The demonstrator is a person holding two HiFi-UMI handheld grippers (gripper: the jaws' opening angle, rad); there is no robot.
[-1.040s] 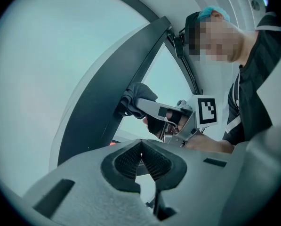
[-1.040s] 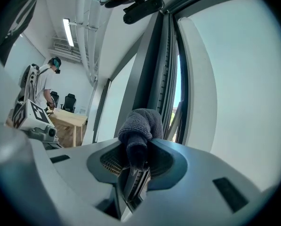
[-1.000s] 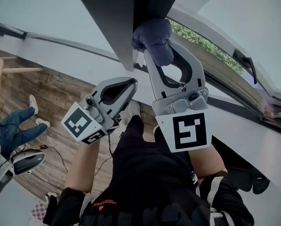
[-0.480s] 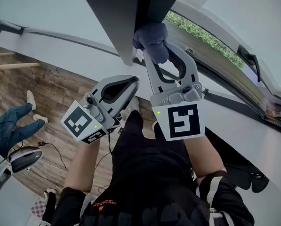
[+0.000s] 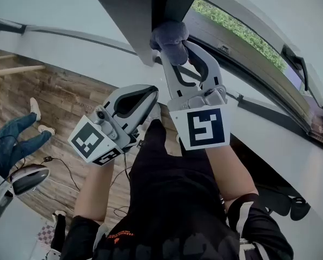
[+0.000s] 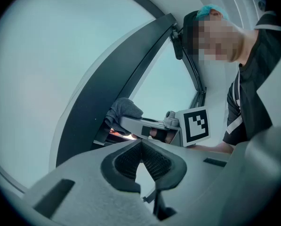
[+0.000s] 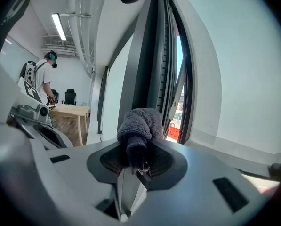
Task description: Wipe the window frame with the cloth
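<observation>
So the right gripper (image 5: pixel 175 50) has its jaws clamped on a bunched-up grey-blue terry cloth (image 5: pixel 168 35). In the right gripper view the wad (image 7: pixel 140 124) bulges out past the jaw tips (image 7: pixel 136 160), with a thin bit pinched between the pads. The cloth is pushed up against the dark grey metal window frame (image 5: pixel 150 4), right at its near end, about where the two dark profiles meet along a groove. From there the frame (image 7: pixel 152 55) runs straight away from the jaws as a long strip of bare edge with nothing on it.

The space around it differs on each side. Left of the frame is a flat pale panel. On the right there's a narrow gap by the open sash with daylight coming through, and beyond it the green hedge outside (image 5: pixel 231 28) and a black window handle (image 5: pixel 294 64).

The left gripper (image 5: pixel 149 93) hangs lower, just beside the right one's body and clear of the frame. Its jaws are closed tip to tip with nothing between them (image 6: pixel 141 146).

Below is brown wood-plank flooring (image 5: pixel 47 102), and over at the left edge there's someone's legs in blue jeans (image 5: pixel 15 140).
</observation>
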